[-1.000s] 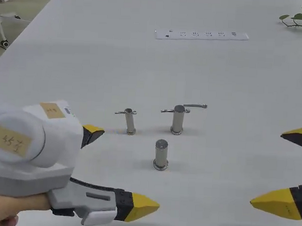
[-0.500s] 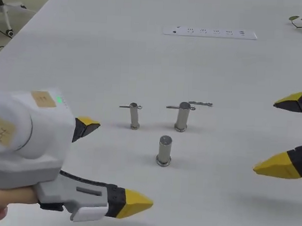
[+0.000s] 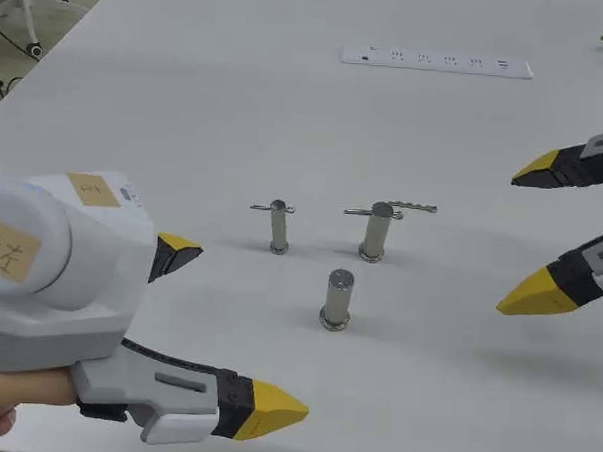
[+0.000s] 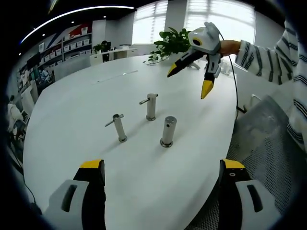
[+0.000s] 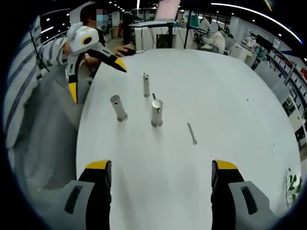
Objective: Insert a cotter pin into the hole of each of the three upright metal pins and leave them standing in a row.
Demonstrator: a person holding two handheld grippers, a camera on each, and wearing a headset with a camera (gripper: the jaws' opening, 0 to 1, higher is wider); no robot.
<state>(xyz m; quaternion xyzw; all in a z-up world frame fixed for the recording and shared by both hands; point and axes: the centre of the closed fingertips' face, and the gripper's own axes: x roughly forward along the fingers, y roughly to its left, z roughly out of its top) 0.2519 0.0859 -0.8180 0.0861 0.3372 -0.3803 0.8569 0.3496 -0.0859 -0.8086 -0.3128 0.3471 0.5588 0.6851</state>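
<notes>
Left hand-held gripper (image 3: 235,328): near left, held over the white tabletop (image 3: 136,109); jaws wide apart, nothing between them.
Near metal pin (image 3: 337,298): upright, right of the left hand-held gripper and apart from it; no cotter pin is seen in it.
Right hand-held gripper (image 3: 518,238): at the right edge, over the tabletop; jaws spread, nothing between them, well apart from all three pins.
Far left metal pin (image 3: 278,225): upright, with the left cotter pin (image 3: 269,207) through its top and sticking out to the left.
Far right metal pin (image 3: 376,231): upright, level with the far left one, with the right cotter pin (image 3: 360,212) through its top.
Loose cotter pin (image 3: 414,206): flat on the tabletop, just beyond and right of the far right metal pin.
Power strip (image 3: 437,61): flat, far side, well apart from the pins.
</notes>
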